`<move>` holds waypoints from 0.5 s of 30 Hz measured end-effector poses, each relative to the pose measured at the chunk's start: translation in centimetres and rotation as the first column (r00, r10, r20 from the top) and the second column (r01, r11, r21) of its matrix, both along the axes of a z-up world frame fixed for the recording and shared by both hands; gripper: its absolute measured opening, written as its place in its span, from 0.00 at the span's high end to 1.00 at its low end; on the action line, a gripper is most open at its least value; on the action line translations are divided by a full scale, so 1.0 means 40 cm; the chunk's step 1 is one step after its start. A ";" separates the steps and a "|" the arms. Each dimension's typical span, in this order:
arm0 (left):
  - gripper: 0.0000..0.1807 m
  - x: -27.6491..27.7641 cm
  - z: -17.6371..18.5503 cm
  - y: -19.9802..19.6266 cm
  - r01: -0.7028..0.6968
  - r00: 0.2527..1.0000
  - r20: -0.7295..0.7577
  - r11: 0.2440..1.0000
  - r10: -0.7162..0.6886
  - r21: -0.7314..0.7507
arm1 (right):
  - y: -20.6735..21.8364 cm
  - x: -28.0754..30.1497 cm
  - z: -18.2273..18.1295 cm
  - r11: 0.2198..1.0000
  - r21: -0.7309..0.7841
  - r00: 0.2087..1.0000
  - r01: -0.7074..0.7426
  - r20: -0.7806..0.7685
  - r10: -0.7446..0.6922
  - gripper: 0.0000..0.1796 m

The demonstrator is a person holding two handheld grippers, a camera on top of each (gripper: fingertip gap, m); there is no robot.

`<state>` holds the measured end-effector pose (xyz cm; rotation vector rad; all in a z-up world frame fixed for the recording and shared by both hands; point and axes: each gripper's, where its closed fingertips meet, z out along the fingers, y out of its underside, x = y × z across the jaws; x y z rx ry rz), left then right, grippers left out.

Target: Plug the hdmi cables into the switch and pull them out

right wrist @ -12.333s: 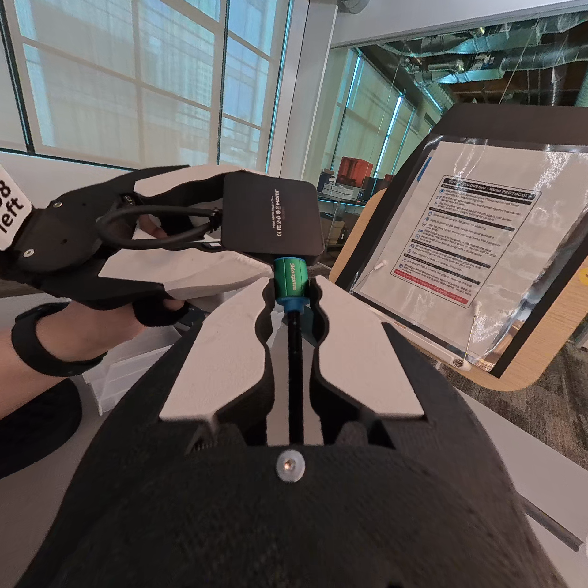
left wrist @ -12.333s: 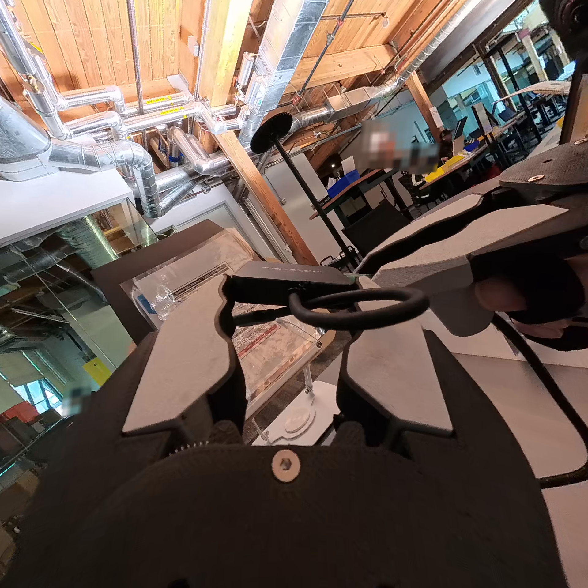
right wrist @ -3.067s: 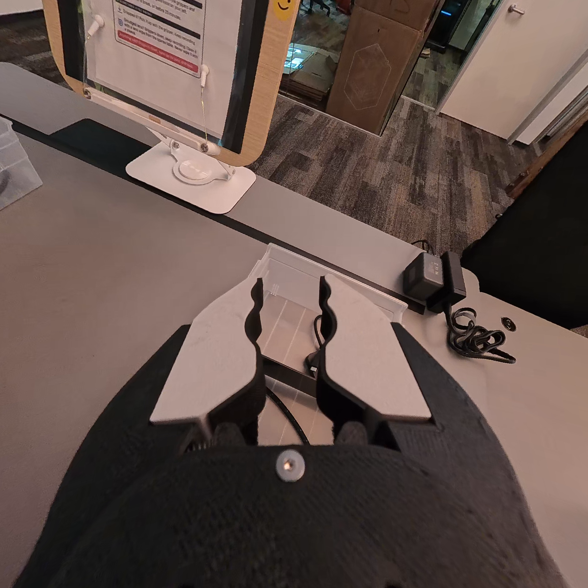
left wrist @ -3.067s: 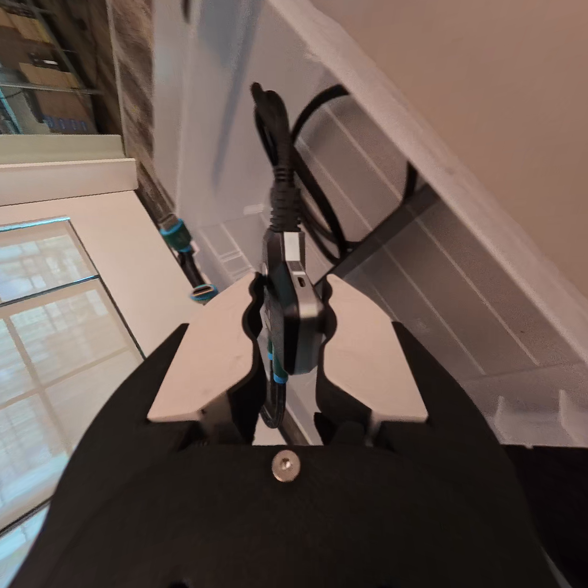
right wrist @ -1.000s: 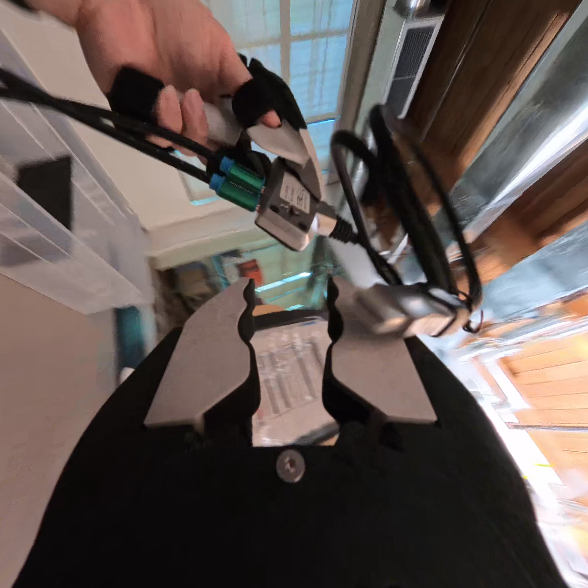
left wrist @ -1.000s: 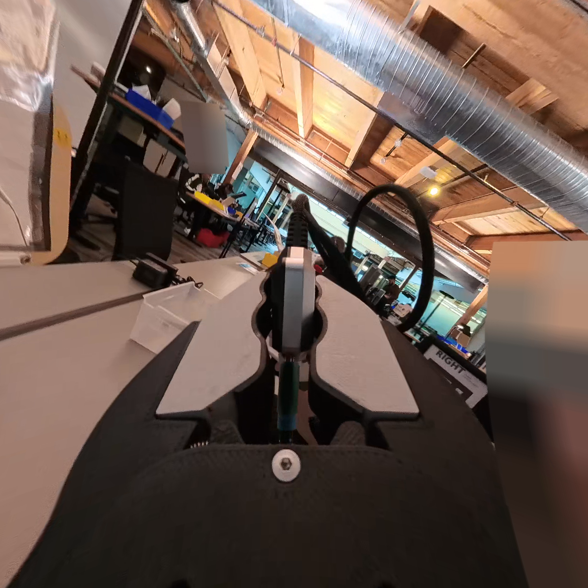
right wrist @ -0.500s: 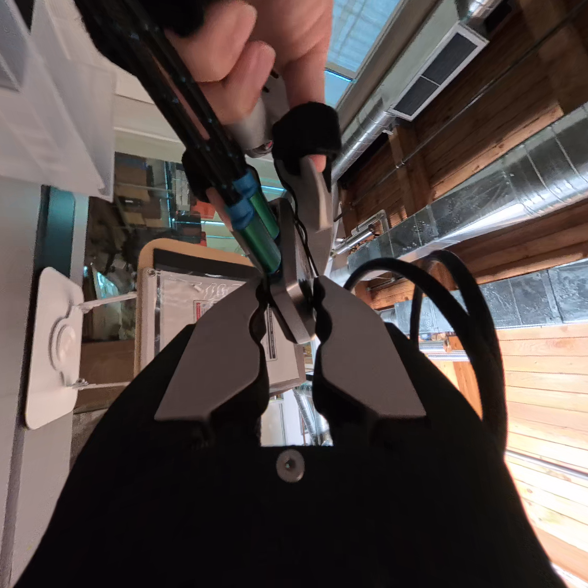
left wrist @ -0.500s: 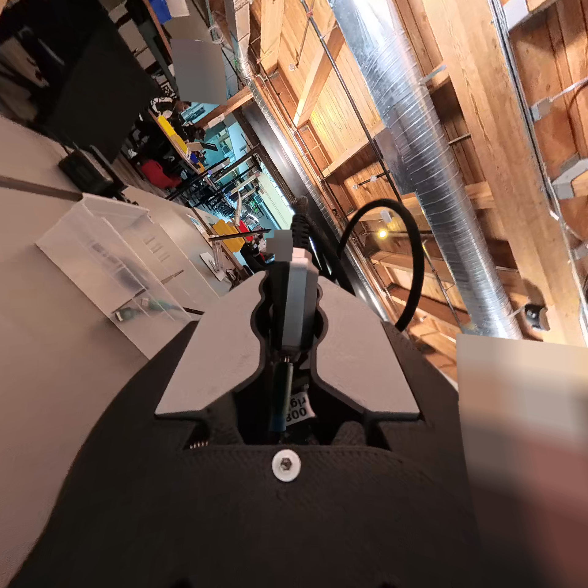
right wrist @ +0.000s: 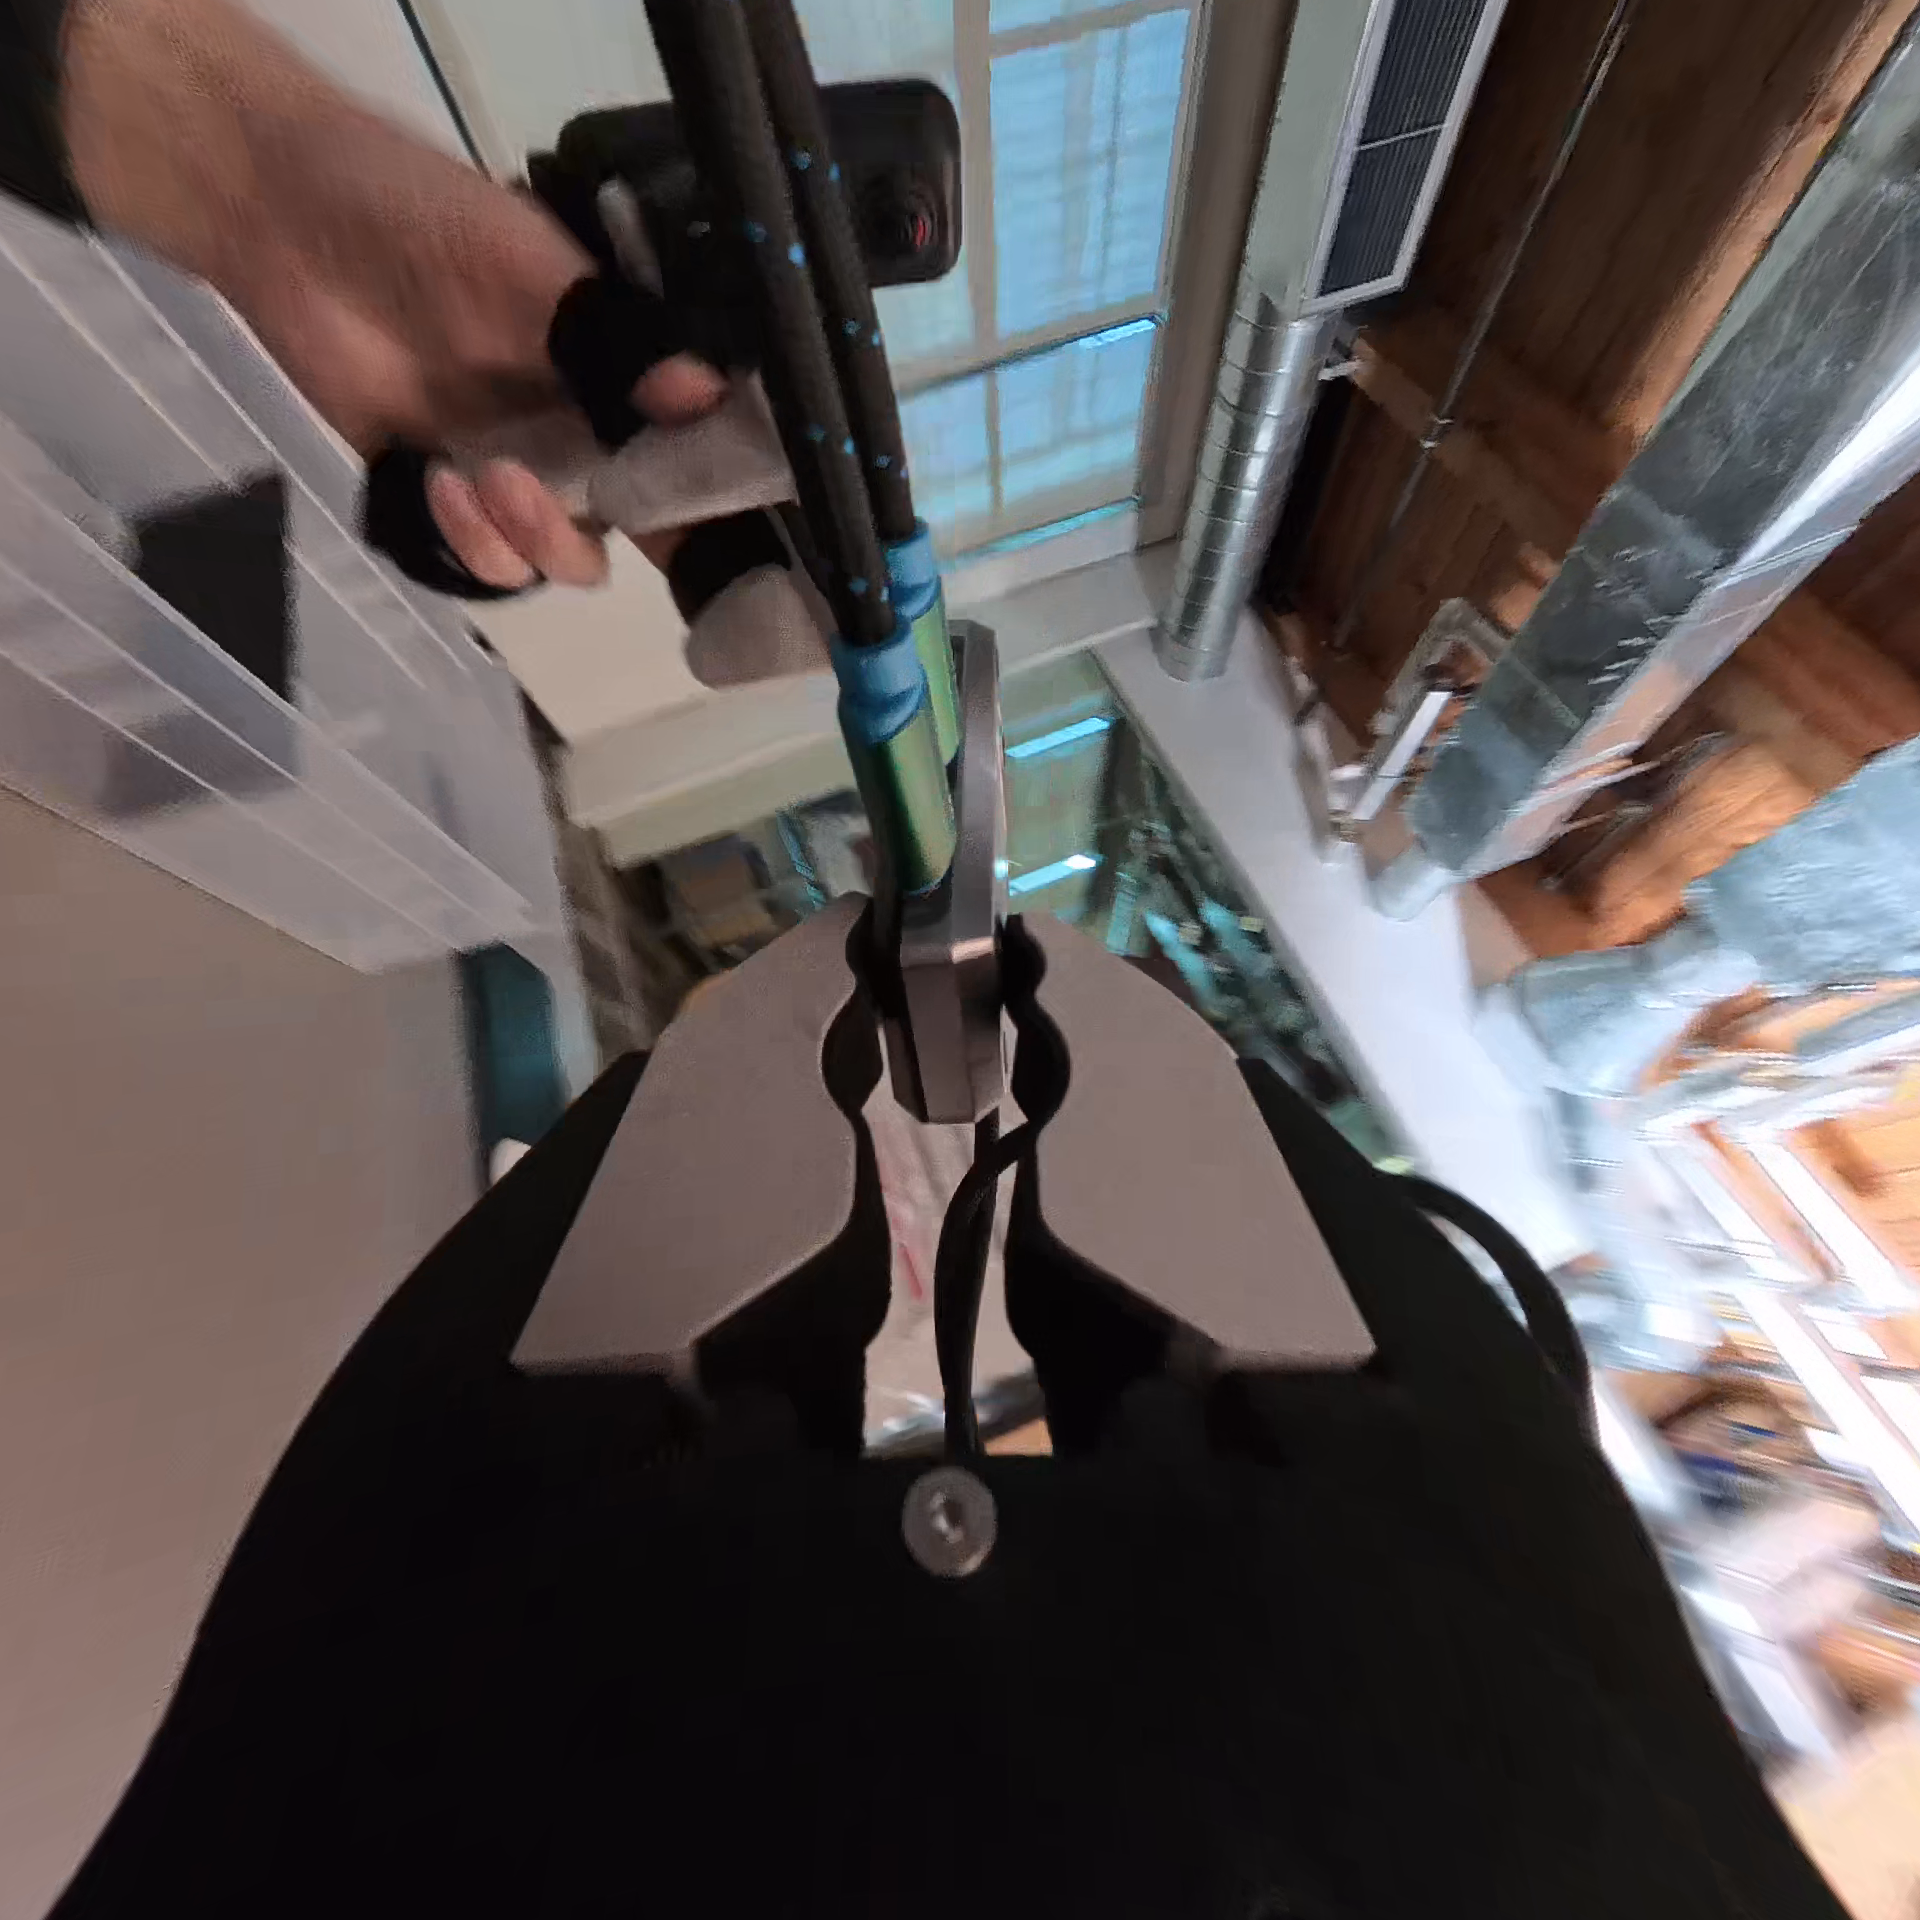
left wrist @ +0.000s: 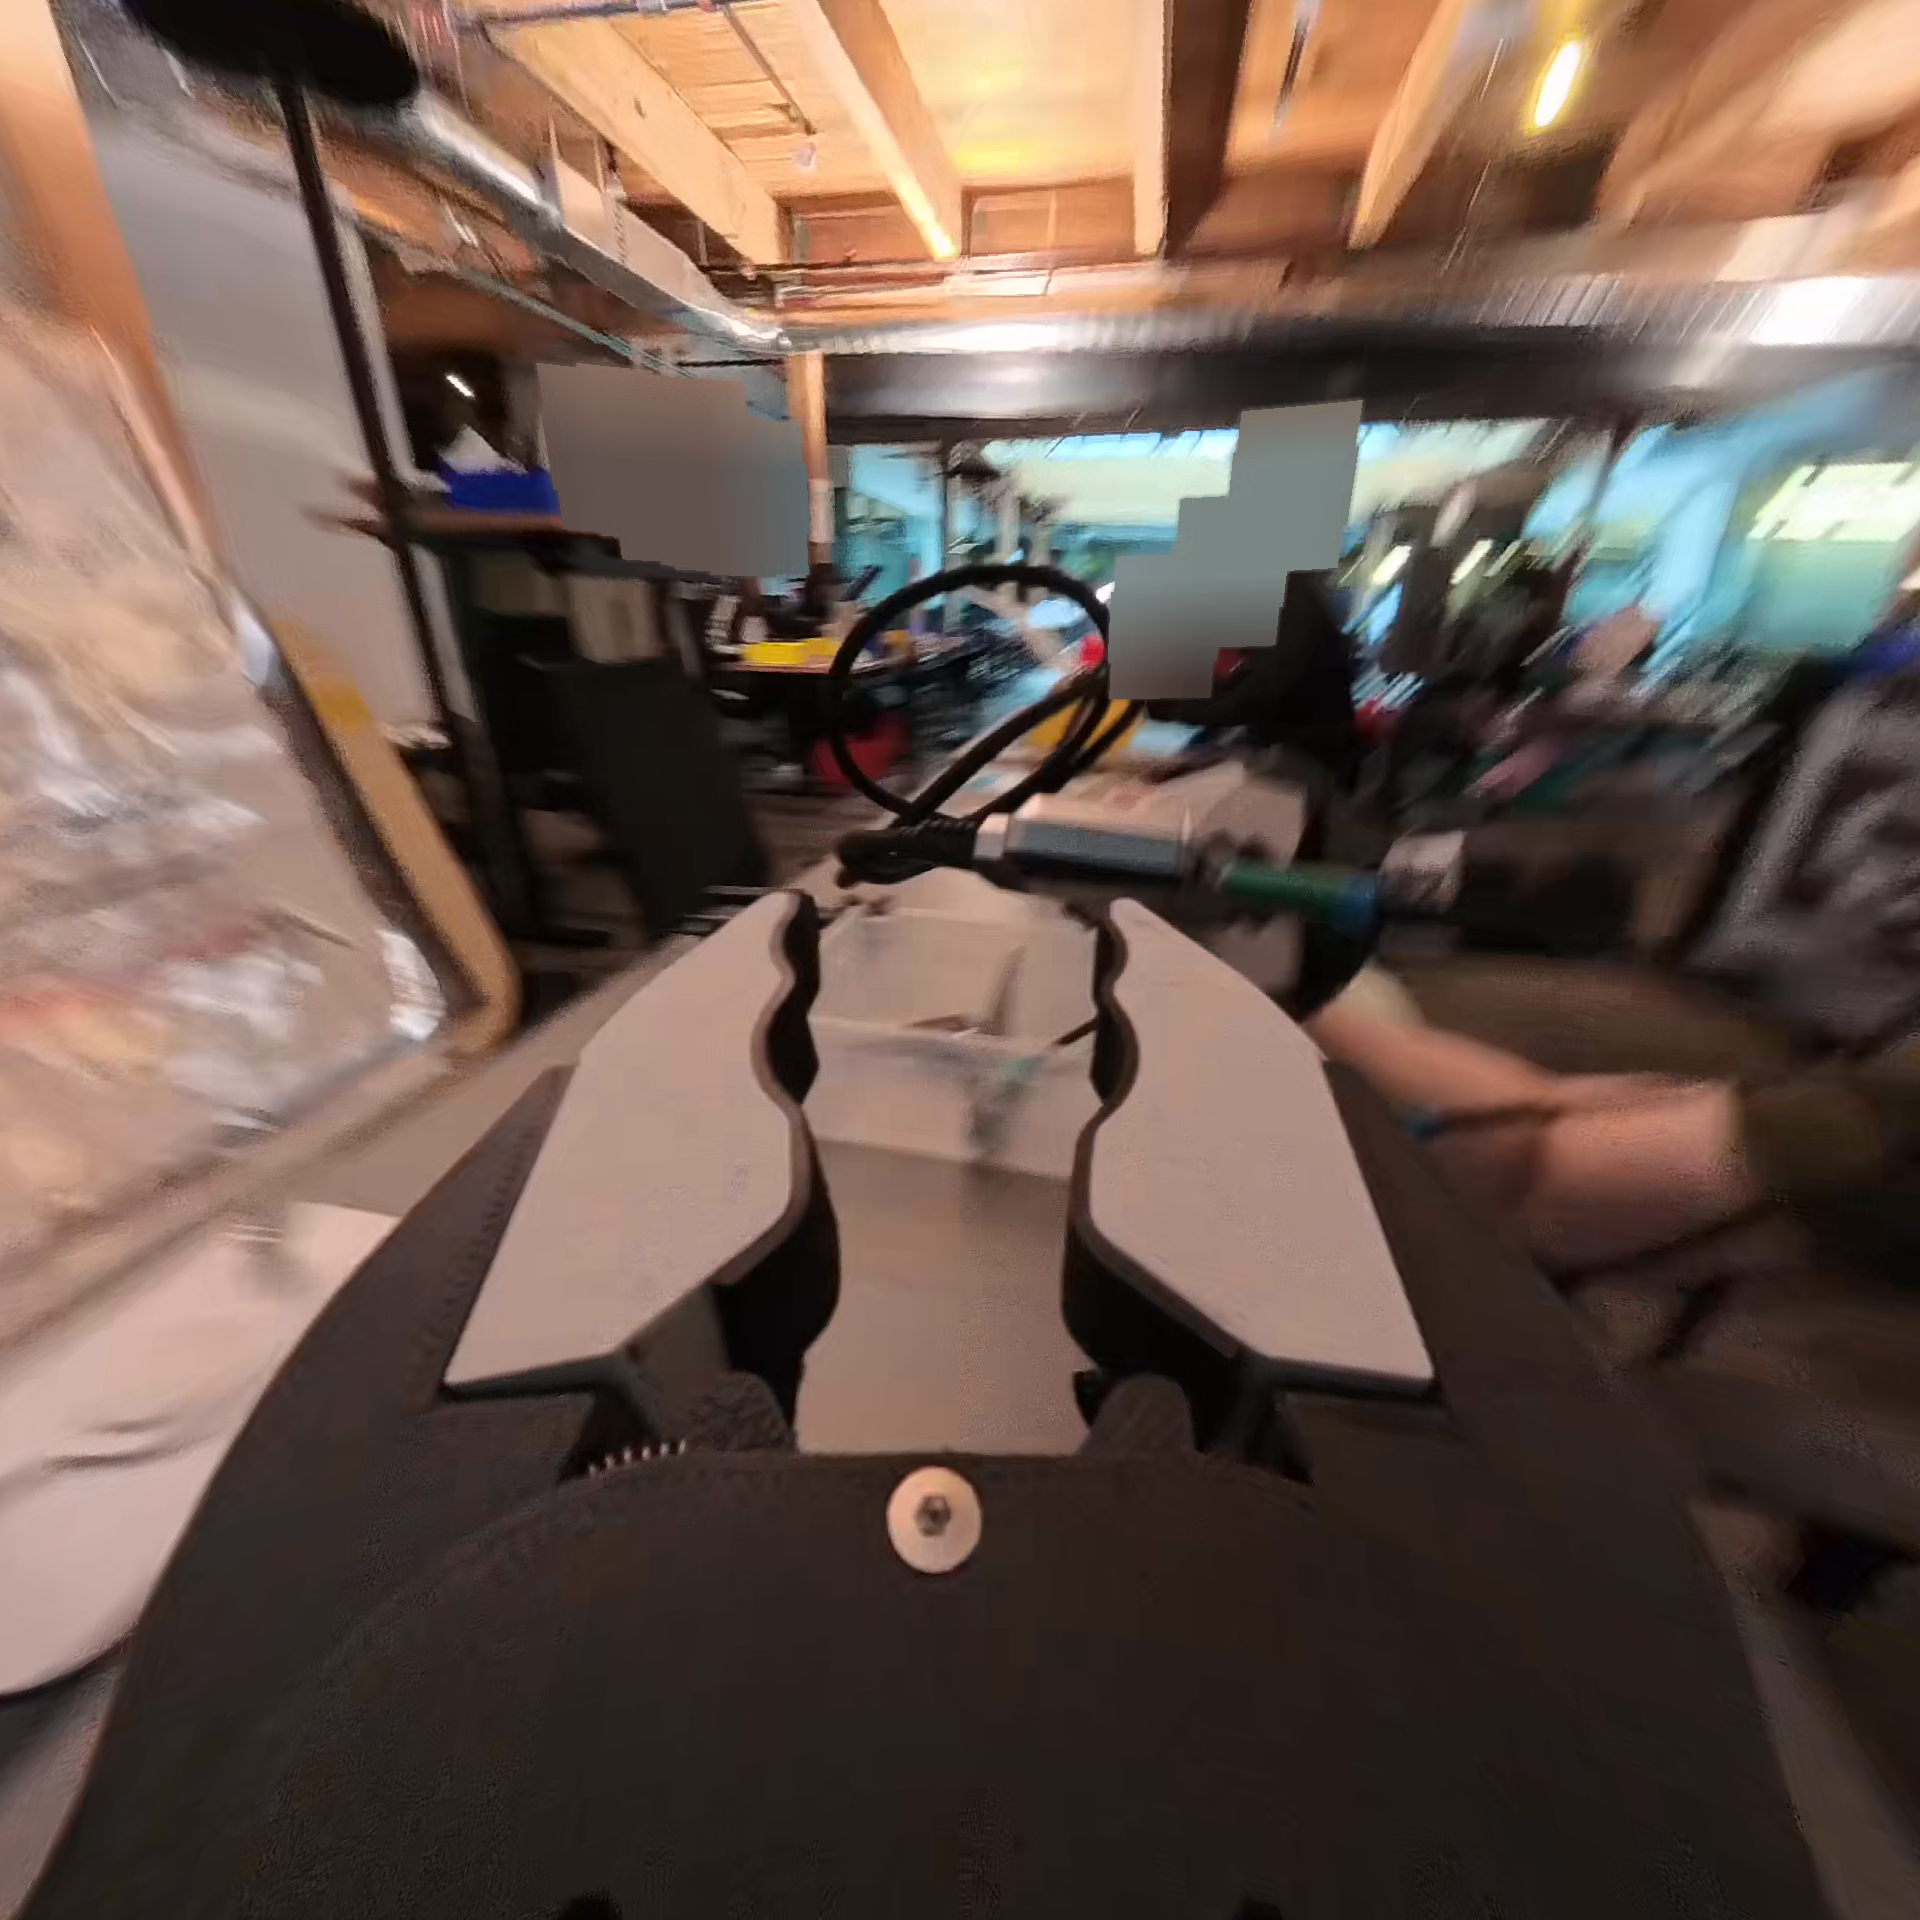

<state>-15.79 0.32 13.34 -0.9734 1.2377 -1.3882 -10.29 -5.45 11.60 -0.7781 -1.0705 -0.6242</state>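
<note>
Left wrist view: the left gripper is spread wide and empty; beyond its tips the HDMI switch floats in the air with a green plug seated.

Right wrist view: the right gripper is clamped on the switch — two green-and-blue HDMI plugs are both in. Plugging looks done; pulling them out remains.

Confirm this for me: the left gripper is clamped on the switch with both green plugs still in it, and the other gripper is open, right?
Wrong gripper: the right gripper is clamped on the switch, as the right wrist view shows. Both green plugs are in it; the left gripper is open.
</note>
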 end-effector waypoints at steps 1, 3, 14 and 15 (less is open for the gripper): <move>0.66 -0.004 -0.010 -0.009 -0.059 0.998 0.007 0.989 0.058 0.134 | -0.006 -0.004 -0.001 0.996 -0.063 0.998 -0.063 -0.037 0.060 0.88; 0.60 0.003 -0.031 -0.050 -0.114 0.993 0.007 0.928 0.119 0.356 | -0.015 -0.010 -0.001 0.974 -0.154 0.982 -0.165 -0.115 0.148 0.89; 0.72 0.088 -0.125 -0.181 -0.103 0.978 -0.045 0.658 0.204 0.746 | -0.028 -0.062 -0.108 0.803 -0.506 0.945 -0.316 -0.087 0.316 0.89; 0.76 0.090 -0.136 -0.188 -0.079 0.978 -0.066 0.646 0.197 0.760 | -0.027 -0.068 -0.119 0.801 -0.516 0.946 -0.304 -0.065 0.317 0.89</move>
